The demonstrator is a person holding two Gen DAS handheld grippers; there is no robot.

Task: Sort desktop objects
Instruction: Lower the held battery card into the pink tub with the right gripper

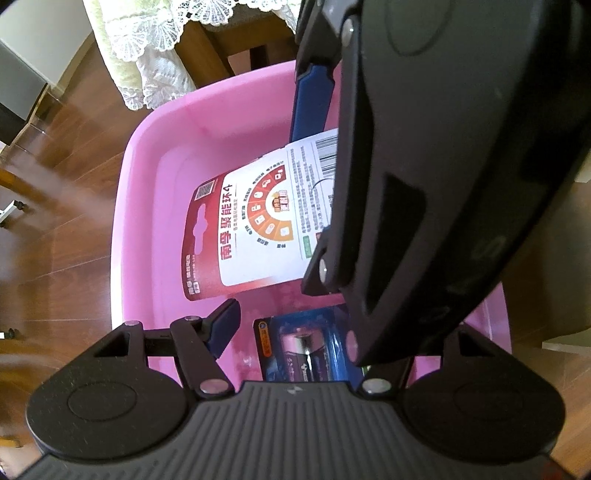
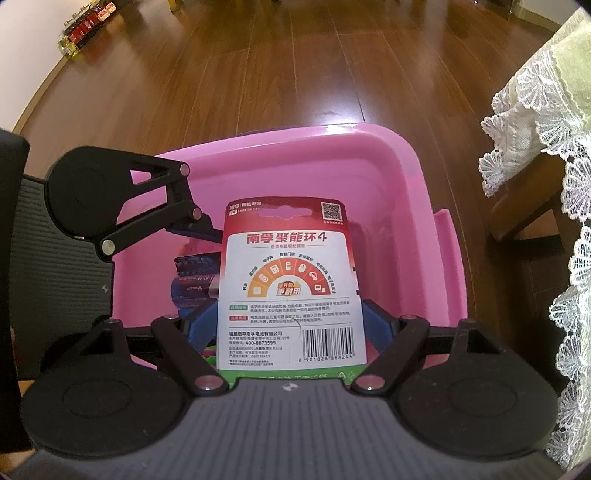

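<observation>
My right gripper [image 2: 291, 314] is shut on a red and white battery card [image 2: 291, 280], its blue fingers [image 2: 201, 325] pressing the card's two side edges. The card hangs upright over a pink plastic bin [image 2: 406, 177]. In the left wrist view the same card [image 1: 251, 221] is tilted above the bin [image 1: 147, 184], with the right gripper [image 1: 314, 184] reaching in from the upper right. A blue battery pack [image 1: 306, 347] lies on the bin floor. My left gripper [image 1: 299, 314] stands open just above that pack; its right finger is hidden behind the right gripper's body.
The bin stands on a dark wooden floor [image 2: 258, 74]. A table with a lace-edged cloth [image 2: 546, 147] and wooden legs is close on the right. A black mesh seat [image 2: 55, 258] sits at the left, and small bottles [image 2: 81, 29] line the far wall.
</observation>
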